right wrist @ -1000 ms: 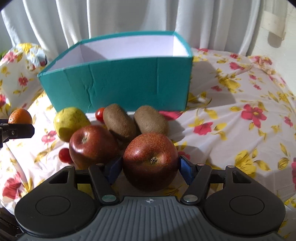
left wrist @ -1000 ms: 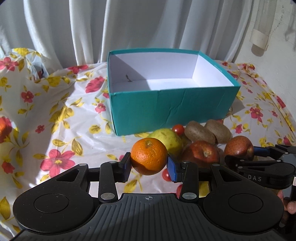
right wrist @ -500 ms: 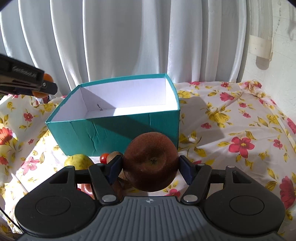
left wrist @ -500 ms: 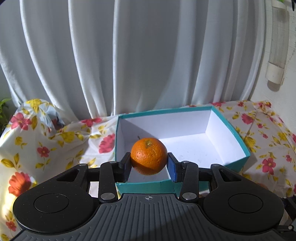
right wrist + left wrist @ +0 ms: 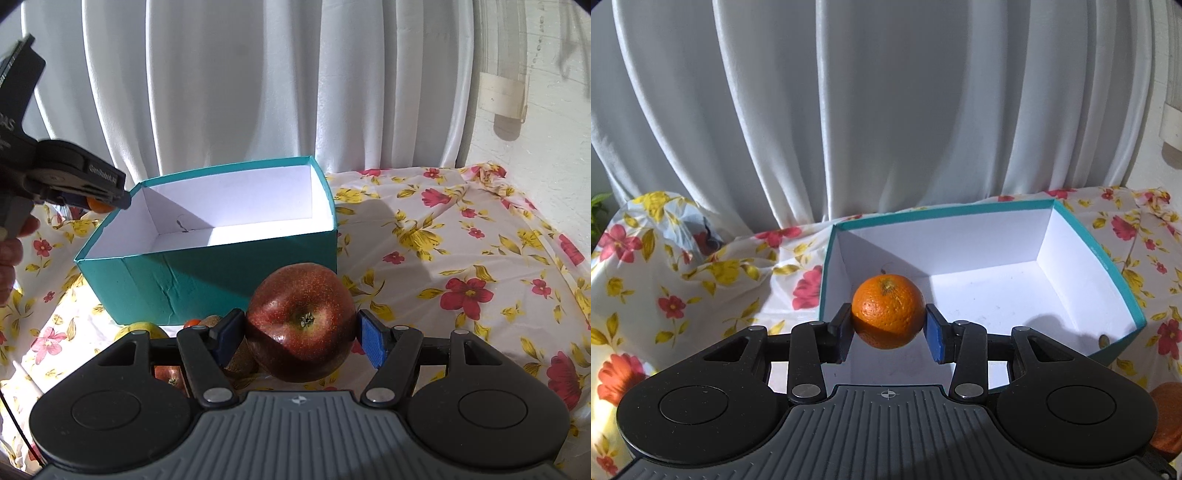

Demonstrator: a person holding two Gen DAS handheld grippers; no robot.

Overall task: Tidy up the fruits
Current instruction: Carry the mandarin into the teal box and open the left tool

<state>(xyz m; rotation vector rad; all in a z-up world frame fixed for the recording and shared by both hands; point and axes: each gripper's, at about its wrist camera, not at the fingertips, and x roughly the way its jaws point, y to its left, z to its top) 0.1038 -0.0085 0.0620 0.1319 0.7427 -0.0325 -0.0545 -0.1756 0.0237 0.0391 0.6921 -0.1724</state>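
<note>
on a flowered tablecloth [image 5: 461, 258] the teal box [image 5: 221, 266] sits empty, left gripper [image 5: 888, 332] clamping an orange [image 5: 887, 312] over it, right gripper [image 5: 301, 338] clutching an apple [image 5: 301, 321], remaining fruit waiting outside.

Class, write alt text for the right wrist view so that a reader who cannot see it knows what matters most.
The right gripper holds a red apple in front of an open, empty teal box on a floral tablecloth. At upper left the left gripper holds an orange near the box's corner. White curtains hang behind.
</note>
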